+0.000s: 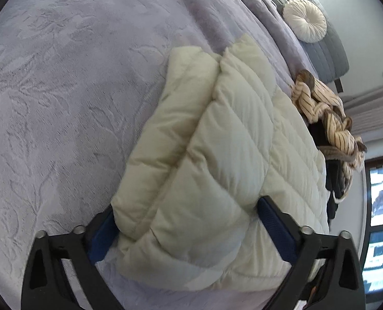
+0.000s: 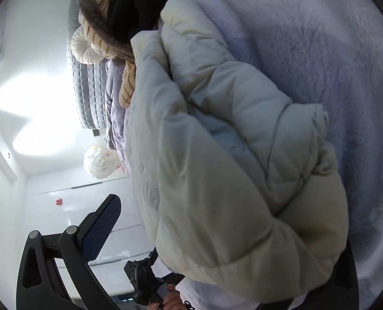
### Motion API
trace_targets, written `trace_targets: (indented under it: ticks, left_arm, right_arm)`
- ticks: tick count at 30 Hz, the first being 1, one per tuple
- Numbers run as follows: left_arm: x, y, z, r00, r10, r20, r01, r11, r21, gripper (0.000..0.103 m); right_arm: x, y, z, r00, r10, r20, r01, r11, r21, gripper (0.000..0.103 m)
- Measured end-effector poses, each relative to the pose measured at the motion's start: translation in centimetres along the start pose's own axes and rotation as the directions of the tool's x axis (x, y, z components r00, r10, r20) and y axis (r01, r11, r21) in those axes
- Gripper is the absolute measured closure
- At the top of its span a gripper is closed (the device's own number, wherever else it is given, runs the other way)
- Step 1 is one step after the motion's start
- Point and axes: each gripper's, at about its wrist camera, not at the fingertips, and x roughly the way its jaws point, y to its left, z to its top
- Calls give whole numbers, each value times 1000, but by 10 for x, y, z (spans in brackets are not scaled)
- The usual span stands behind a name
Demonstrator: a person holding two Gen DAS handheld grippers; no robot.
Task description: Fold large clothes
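A cream puffer jacket [image 1: 217, 160] lies folded in thick layers on a lavender bedspread [image 1: 62, 90]. My left gripper [image 1: 186, 206] straddles its near end. Both blue pads [image 1: 274, 227] press into the padding, so it is shut on the jacket. In the right wrist view the same jacket [image 2: 230, 142] fills the middle. My right gripper [image 2: 230, 222] stands open around it. Its left pad [image 2: 101, 230] hangs free in the air a little apart from the fabric, while the other finger is mostly hidden behind the jacket.
A heap of striped cream and dark clothes [image 1: 328, 118] lies just beyond the jacket. Behind it are a round white cushion [image 1: 305, 19] and a grey quilted headboard [image 1: 330, 51]. A hand [image 2: 170, 299] grips a black handle low in the right wrist view. White cupboards [image 2: 62, 206] stand beside the bed.
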Motion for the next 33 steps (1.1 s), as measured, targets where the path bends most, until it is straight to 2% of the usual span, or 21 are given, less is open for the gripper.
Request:
trace_targets:
  ticks: [1,2,3,4,6,7,12,19,26,33]
  left_arm:
    - [0,1,2,1000,-3,-2,3,1000,-1,25]
    - [-1,1,3,1000,-16,-5,16,1000,0,41]
    - [-4,3,3,1000,-29,-7,29,1000,4,57]
    - [-5,1,5,999,-44,-11,44,999,13,62]
    - [-9,-8,5,999,-50,-9,50,997,57,72]
    - [-12,-13,6,999,-52,-5,52,995,80,73]
    - [-40,-22,5,995,-100,19,97,988,122,74]
    - [-90,-18,-23,992,-126,0,124,976,177,74]
    - [-132,18,-76,994,-99,-52,107,975,196,74]
    - [-146,56,-124,992,-50,-119,74,977,198,74]
  right_arm:
    - [-1,-1,1,1000,4,4,-4,1000,7,6]
    - [-2,-3,0,1000,15,8,-15,1000,18,13]
    - [-2,-5,0,1000,29,4,-29,999,33,38]
    - [-4,-8,3,999,41,-4,-41,998,47,59]
    - [-3,-13,5,997,82,-13,-81,994,75,68]
    - [-4,-12,5,996,90,-13,-89,994,70,73]
    - [-11,-1,2,986,163,-20,-163,986,30,76]
    - [-34,7,-16,980,192,-60,-192,981,5,76]
    - [-57,-12,-51,977,195,-90,-193,981,31,76]
    - [-74,-56,-91,982,172,-80,-166,983,74,76]
